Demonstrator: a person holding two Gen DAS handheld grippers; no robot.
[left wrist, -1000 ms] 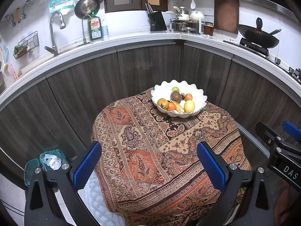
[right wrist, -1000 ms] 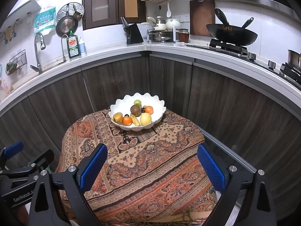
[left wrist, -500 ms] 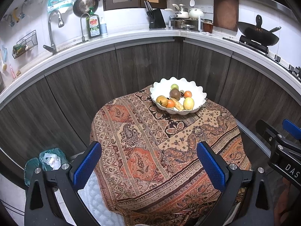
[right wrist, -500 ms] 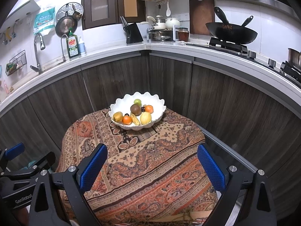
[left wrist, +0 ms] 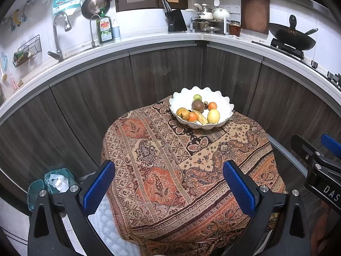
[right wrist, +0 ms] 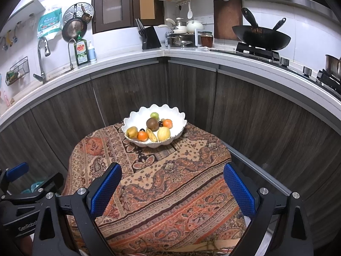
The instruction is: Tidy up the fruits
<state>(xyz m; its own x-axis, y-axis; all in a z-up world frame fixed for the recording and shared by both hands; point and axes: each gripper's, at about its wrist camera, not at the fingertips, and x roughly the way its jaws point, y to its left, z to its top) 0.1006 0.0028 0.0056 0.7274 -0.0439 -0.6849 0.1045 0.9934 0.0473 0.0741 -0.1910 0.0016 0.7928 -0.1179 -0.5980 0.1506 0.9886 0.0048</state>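
1. Currently, all the fruit in view is gathered in the white scalloped bowl (left wrist: 201, 115), which stands at the far edge of the paisley tablecloth (left wrist: 170, 170); no fruit is seen loose on the cloth.
2. Both tools are held back at the near side of the table: the left gripper (left wrist: 168, 184) and the right gripper (right wrist: 172, 186) are each spread wide, with nothing between the blue pads.
3. From the left gripper the bowl is seen straight ahead and slightly right; from the right gripper (left wrist: 315, 160) it is seen ahead and slightly left. The bowl thus lies between the two lines of sight, well apart from both, and neither side can be judged clearly nearer.
4. Within the bowl, the small banana (right wrist: 151, 135) is laid with its long axis running near-to-far, between an orange fruit (right wrist: 142, 135) on its left and a yellow round fruit (right wrist: 163, 133) on its right. A brown fruit (right wrist: 152, 124) sits behind it, a green one (right wrist: 154, 115) at the far rim.
5. Such a scene fits fruit already collected as well as fruit waiting to be sorted out; which it is cannot be settled.
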